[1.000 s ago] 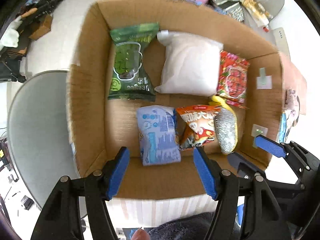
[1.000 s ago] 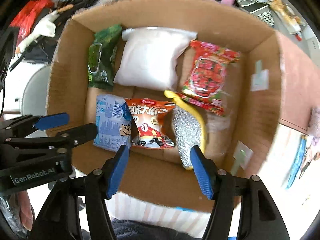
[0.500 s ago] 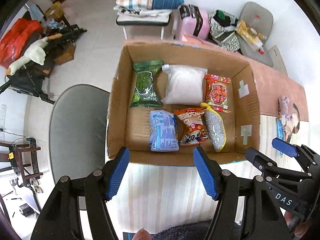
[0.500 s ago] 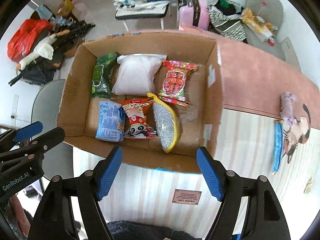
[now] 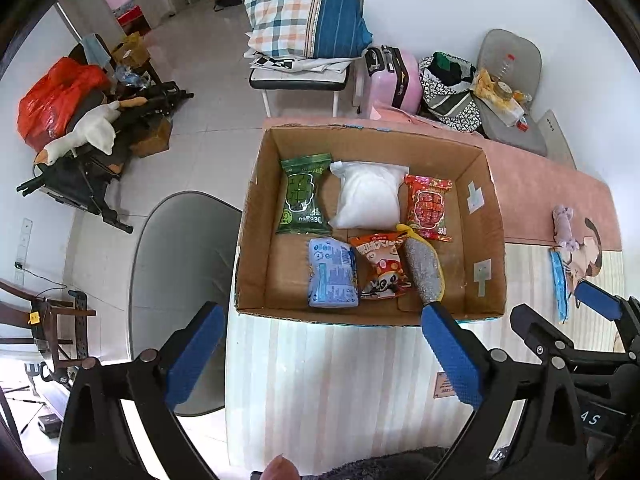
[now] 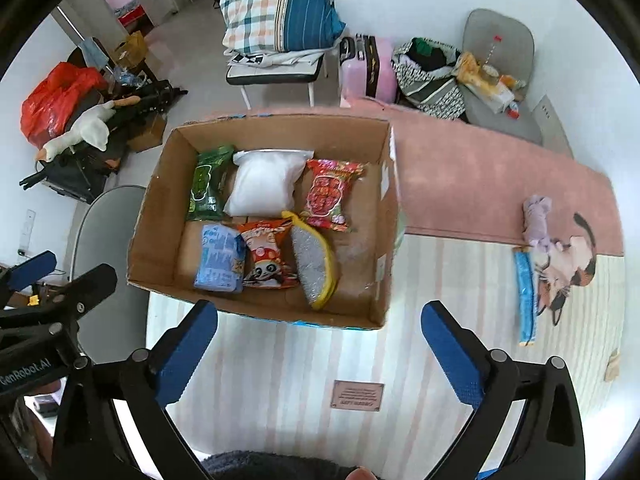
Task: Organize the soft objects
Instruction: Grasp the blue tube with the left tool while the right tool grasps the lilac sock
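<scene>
A cardboard box [image 5: 486, 216] [image 6: 158, 216] stands on the striped table. Inside lie a green snack bag [image 5: 303, 200] [image 6: 206, 188], a white soft pack [image 5: 368, 198] [image 6: 266, 186], a red snack bag [image 5: 429, 207] [image 6: 330, 194], a blue pack [image 5: 331, 274] [image 6: 220, 258], an orange snack bag [image 5: 380, 266] [image 6: 266, 254] and a silver-and-yellow scrubber [image 5: 424, 270] [image 6: 314, 266]. My left gripper [image 5: 320, 354] is open and empty, high above the box's near edge. My right gripper [image 6: 318, 354] is open and empty, above the table in front of the box.
A blue strip [image 6: 525, 296] [image 5: 558, 282], a purple soft toy [image 6: 536, 214] [image 5: 563, 224] and a cat picture [image 6: 568, 264] lie on the table's right. A pink cloth [image 6: 480, 176] covers the far table. A grey round chair [image 5: 180, 264] stands left.
Both grippers have pulled up and back from inside the box, so the box now looks small and the room shows around it. Nothing in the box has moved.
</scene>
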`<move>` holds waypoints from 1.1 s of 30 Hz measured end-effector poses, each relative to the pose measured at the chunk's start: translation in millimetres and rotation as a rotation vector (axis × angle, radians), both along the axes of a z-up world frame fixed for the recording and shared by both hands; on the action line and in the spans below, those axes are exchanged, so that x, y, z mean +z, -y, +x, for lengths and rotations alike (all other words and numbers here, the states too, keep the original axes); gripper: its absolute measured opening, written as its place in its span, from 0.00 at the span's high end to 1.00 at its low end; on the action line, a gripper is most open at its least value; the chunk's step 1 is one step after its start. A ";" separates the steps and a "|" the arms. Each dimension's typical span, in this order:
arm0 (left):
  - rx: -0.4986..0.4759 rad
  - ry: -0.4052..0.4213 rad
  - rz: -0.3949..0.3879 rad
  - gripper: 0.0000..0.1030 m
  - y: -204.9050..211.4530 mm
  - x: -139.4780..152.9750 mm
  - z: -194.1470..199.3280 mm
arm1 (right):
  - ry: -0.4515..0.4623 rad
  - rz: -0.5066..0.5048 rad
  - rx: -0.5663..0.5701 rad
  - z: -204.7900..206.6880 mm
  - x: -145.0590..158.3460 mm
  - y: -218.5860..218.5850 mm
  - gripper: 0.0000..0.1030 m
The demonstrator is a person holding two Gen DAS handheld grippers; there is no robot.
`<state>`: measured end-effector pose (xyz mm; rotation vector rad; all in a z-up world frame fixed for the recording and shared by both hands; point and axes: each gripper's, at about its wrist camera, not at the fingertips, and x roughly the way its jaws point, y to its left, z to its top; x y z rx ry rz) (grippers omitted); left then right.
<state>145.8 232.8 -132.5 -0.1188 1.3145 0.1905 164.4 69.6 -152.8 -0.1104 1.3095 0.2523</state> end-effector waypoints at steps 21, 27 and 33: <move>-0.281 -0.083 -0.042 0.02 258.2 -50.9 83.6 | -0.089 -0.025 -0.380 19.2 -44.7 280.6 0.00; -0.410 -0.285 -0.161 0.30 381.5 -128.6 122.5 | -0.177 -0.048 -0.554 23.6 -96.5 401.5 0.00; -0.417 -0.458 -0.245 0.30 458.5 -202.6 149.0 | -0.251 -0.058 -0.647 16.8 -137.8 473.6 0.00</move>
